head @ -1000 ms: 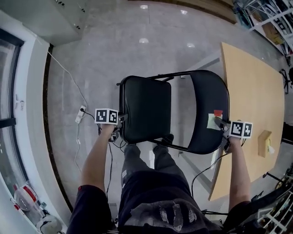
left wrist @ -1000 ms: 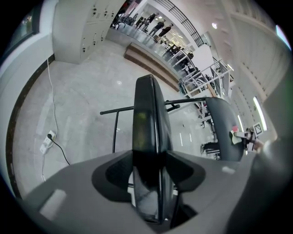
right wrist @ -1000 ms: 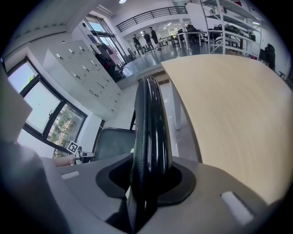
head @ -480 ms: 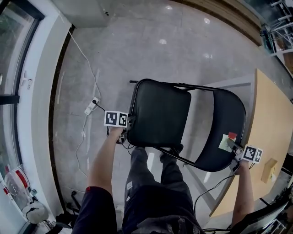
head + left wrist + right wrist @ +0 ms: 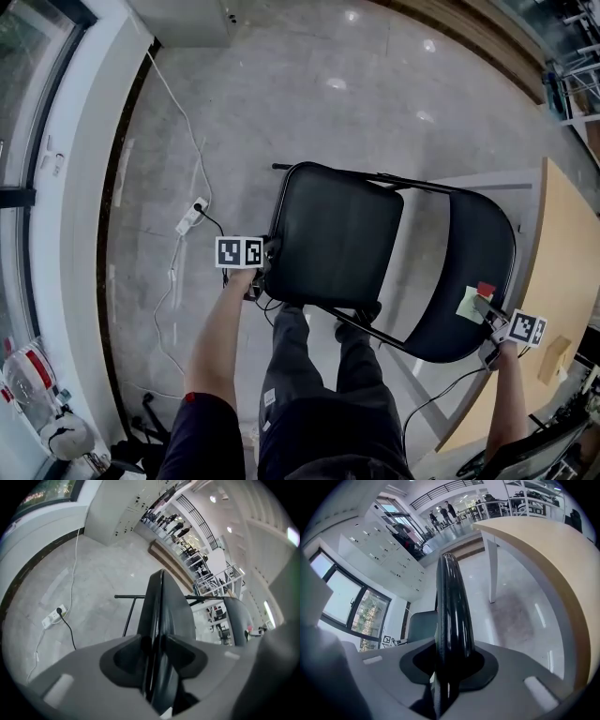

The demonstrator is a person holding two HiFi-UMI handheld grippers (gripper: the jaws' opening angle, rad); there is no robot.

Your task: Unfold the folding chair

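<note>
Head view, left gripper [image 5: 269, 253] clamped on chair seat [image 5: 337, 234], right gripper [image 5: 485, 311] on backrest [image 5: 473, 262], both just tightening.

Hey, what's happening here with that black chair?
A person standing over a black folding chair works it with a handheld gripper in each hand. The left gripper clamps the seat, the right gripper the backrest; both have just been closing their jaws on them. Seat and backrest stand spread apart, so the chair is partly open.
</note>
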